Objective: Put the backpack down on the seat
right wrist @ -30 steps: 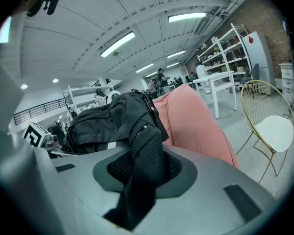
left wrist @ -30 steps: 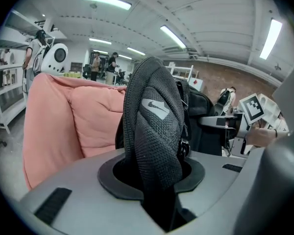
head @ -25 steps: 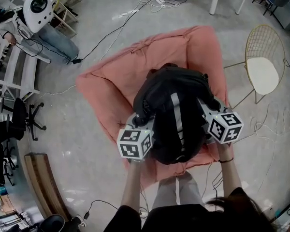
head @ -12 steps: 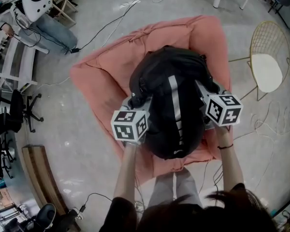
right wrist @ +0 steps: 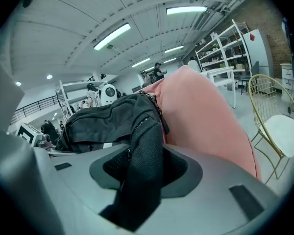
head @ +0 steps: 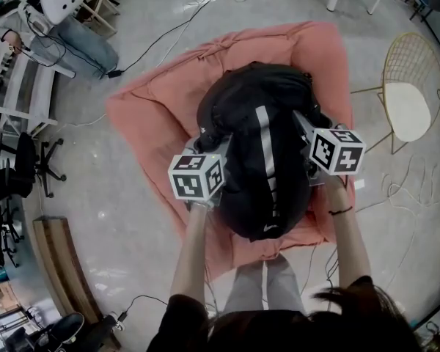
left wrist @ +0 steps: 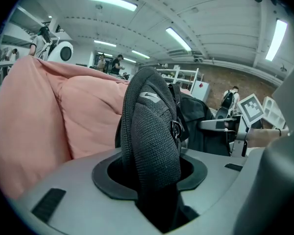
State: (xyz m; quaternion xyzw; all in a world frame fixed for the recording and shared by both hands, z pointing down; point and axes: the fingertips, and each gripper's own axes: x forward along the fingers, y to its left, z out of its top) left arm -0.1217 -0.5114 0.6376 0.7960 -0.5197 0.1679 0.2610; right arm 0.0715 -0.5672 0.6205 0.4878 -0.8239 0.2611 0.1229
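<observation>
A black backpack (head: 264, 160) with a grey stripe lies on the pink padded seat (head: 161, 101), its top toward the seat's back. My left gripper (head: 207, 152) is at its left side and my right gripper (head: 312, 134) at its right side. In the left gripper view a black mesh shoulder strap (left wrist: 152, 131) runs up between the jaws of the left gripper (left wrist: 154, 180). In the right gripper view another strap (right wrist: 147, 141) fills the gap of the right gripper (right wrist: 137, 180). Both pairs of jaws are opening, each with its strap still between them.
A gold wire chair (head: 407, 94) with a white cushion stands right of the seat. Cables (head: 169, 42) trail over the grey floor. A seated person (head: 73, 42) is at the upper left, an office chair (head: 22, 174) at the left and a wooden bench (head: 59, 270) at the lower left.
The backpack and both grippers have moved forward, further onto the seat toward its back. Over the last half second they have shifted little.
</observation>
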